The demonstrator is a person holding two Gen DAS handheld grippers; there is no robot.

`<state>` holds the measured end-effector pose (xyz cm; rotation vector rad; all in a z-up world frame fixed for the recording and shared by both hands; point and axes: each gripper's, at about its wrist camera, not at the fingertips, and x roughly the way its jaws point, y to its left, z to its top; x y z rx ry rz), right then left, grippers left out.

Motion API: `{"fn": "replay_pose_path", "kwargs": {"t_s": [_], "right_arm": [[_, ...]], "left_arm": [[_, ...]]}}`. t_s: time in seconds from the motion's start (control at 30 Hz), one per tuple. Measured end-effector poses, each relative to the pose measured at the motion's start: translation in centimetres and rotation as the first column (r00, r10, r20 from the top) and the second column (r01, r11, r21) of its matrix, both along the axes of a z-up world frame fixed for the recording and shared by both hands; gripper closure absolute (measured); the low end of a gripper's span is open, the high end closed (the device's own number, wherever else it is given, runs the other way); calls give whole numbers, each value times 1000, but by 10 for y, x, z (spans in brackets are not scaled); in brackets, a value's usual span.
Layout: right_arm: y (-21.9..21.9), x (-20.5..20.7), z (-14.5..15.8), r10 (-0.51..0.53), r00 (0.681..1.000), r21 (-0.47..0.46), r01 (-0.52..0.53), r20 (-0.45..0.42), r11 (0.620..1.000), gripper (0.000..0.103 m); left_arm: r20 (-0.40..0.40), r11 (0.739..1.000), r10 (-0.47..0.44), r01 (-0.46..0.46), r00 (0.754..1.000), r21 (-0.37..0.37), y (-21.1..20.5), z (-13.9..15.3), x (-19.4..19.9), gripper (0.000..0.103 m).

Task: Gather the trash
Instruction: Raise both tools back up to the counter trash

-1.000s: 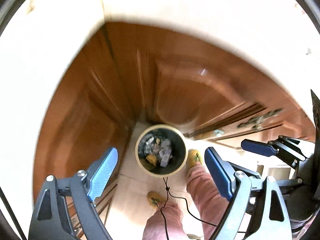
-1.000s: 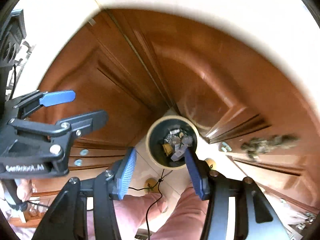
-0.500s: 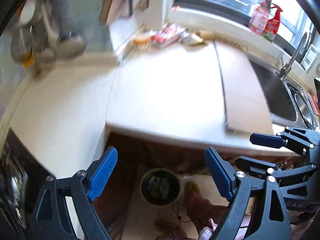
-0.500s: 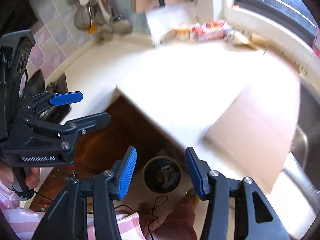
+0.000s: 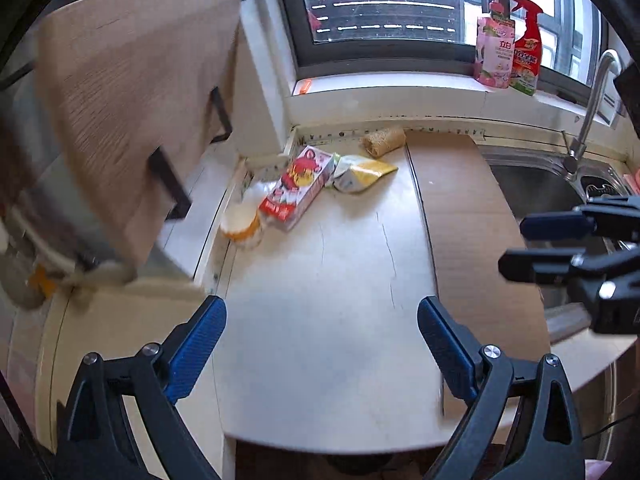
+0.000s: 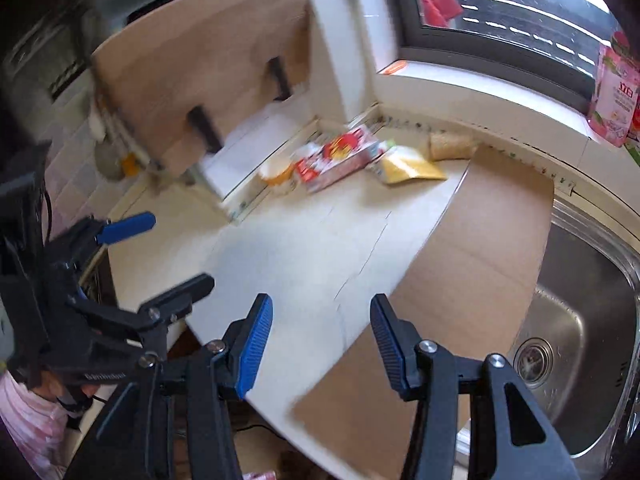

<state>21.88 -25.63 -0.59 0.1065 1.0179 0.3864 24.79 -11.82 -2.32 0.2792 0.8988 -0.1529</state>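
Several pieces of trash lie at the back of the pale countertop (image 5: 320, 300): a red carton (image 5: 298, 186) (image 6: 340, 160), a yellow and white bag (image 5: 362, 170) (image 6: 404, 168), a tipped paper cup (image 5: 240, 226) (image 6: 276, 174) and a tan roll (image 5: 384, 142) (image 6: 450, 146). My left gripper (image 5: 320, 344) hovers over the counter's near part, well short of them; its jaws are opening with nothing between them. My right gripper (image 6: 320, 336) hangs open and empty beside it, over the counter's front edge. Each gripper shows in the other's view: right gripper (image 5: 544, 246), left gripper (image 6: 160, 260).
A brown cardboard sheet (image 5: 472, 240) covers the counter's right part. A steel sink (image 6: 580, 320) with a tap (image 5: 592, 92) lies beyond it. Two bottles (image 5: 508, 56) stand on the window sill. A wooden wall cabinet (image 5: 132, 100) overhangs the left side.
Both grippers rose from over the floor bin by the wooden doors to above the countertop. The bin has dropped out of view. The left jaws spread wider.
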Motion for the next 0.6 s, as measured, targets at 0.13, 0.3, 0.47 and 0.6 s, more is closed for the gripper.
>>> {"fn": "replay_pose_path", "kwargs": {"t_s": [0.13,0.3,0.47,0.6], "right_arm": [[-32,68,-4,-83,996,90,86,-39,992,50],[-62,149,-38,-171,974,240,203,-150,949,46],[-78,201,-87,-223,934,324,310,-278,894,46],[-86,225,-120,-242,903,385,377,-355,843,46]], "left_arm": [[-15,998,-10,11,1000,55,-17,-12,66,7],[-34,994,-27,30,999,108,-35,-31,139,7],[-112,987,-43,60,993,151,-43,-65,201,7],[-163,981,-27,58,986,184,-39,-92,234,7]]}}
